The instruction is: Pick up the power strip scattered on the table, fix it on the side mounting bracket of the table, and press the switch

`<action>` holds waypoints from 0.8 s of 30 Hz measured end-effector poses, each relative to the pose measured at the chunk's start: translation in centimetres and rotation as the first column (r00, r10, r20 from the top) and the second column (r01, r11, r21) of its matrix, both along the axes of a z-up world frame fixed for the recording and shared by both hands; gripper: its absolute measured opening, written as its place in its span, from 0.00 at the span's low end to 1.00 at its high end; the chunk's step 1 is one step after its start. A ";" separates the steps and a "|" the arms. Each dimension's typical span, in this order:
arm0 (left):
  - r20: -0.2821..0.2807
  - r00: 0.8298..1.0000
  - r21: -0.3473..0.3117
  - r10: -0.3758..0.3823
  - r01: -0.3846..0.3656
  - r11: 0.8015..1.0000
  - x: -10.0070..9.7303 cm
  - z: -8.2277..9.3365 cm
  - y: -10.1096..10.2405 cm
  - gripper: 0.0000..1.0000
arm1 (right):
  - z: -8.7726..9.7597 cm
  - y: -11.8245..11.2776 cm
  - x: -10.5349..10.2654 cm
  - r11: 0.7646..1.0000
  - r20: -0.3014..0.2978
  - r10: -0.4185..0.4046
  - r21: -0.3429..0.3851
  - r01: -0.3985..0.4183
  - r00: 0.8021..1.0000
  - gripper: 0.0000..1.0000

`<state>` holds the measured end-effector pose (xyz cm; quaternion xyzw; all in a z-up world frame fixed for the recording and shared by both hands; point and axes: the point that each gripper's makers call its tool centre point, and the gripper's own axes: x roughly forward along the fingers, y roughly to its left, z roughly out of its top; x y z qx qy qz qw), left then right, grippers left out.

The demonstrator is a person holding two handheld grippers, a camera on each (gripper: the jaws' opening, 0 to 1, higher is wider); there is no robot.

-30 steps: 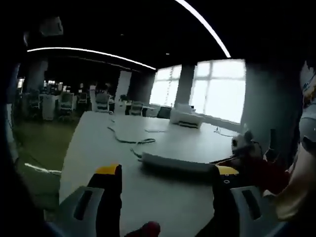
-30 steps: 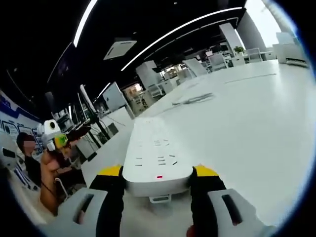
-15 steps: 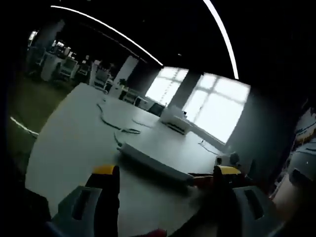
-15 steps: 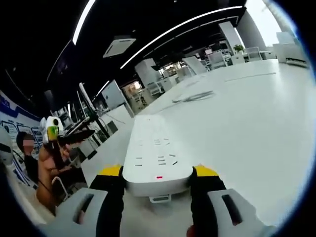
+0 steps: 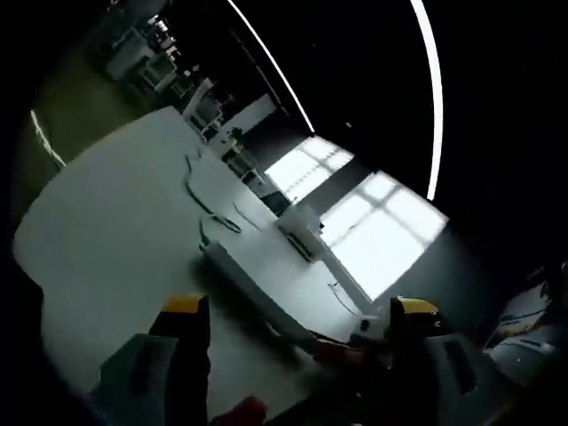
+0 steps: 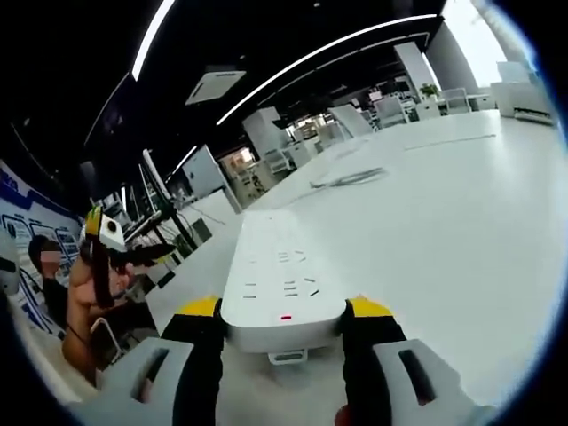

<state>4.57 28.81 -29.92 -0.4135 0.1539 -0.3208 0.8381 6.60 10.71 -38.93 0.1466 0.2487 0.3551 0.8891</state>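
In the right gripper view, the right gripper (image 6: 282, 315) is seen with its two yellow-tipped black jaws clamped on the near end of a long white plastic power strip (image 6: 277, 277). The strip is held flat between the jaws, one jaw against each long edge, and runs away toward 12 o'clock over the broad white table (image 6: 461, 213). Rows of socket slots are visible on its top face, with a small red mark near the gripped end. A coiled grey cable (image 6: 348, 177) is noted on the table surface further off, toward 1 o'clock from the strip. At 9 o'clock, beyond the table edge, a person's bare forearm (image 6: 82, 306) is seen raised, with a white and yellow-green device above it.

In the left gripper view, the picture is strongly rolled. The left gripper (image 5: 297, 311) is seen with its yellow-tipped jaws standing wide apart and nothing between them. The same power strip (image 5: 257, 288) is seen as a pale bar lying across the table (image 5: 106, 231), just beyond the jaw tips. Its far end, toward 4 o'clock, is met by the other gripper. Bright windows (image 5: 373, 240) are recorded at 2 o'clock. Whether the strip rests on the table or is lifted clear cannot be told.
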 end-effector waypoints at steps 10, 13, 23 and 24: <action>-0.083 0.997 -0.094 0.002 -0.010 0.996 1.2 -1.4 -1.1 0.84 | -0.1 0.2 -0.1 1.000 -0.007 0.009 0.007 -0.009 1.000 0.49; -0.104 0.995 -0.103 0.007 -0.018 0.995 1.4 -2.0 -1.3 0.85 | 0.0 0.2 0.0 1.000 -0.008 0.010 0.007 -0.010 1.000 0.49; -0.176 0.984 -0.137 0.038 -0.063 0.989 2.6 -3.3 -1.6 0.88 | 0.2 0.4 -0.1 1.000 -0.005 0.018 0.007 -0.018 1.000 0.49; -0.179 0.983 -0.141 0.034 -0.060 0.988 2.7 -3.4 -1.7 0.88 | 0.2 0.5 -0.1 1.000 -0.006 0.019 0.010 -0.018 1.000 0.49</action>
